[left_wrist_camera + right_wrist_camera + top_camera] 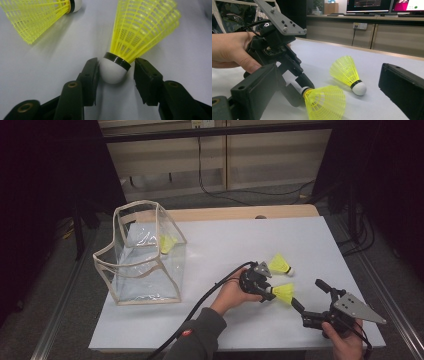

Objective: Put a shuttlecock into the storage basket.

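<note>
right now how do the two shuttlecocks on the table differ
The near shuttlecock has its white cork between the left gripper's jaws, one jaw touching it; the far shuttlecock lies free, with nothing around it. In the right gripper view the near one's skirt opens toward the camera, while the far one's cork points that way. In the high view the far one lies farther up the table. Both are yellow mesh with white corks and a black band.
</note>
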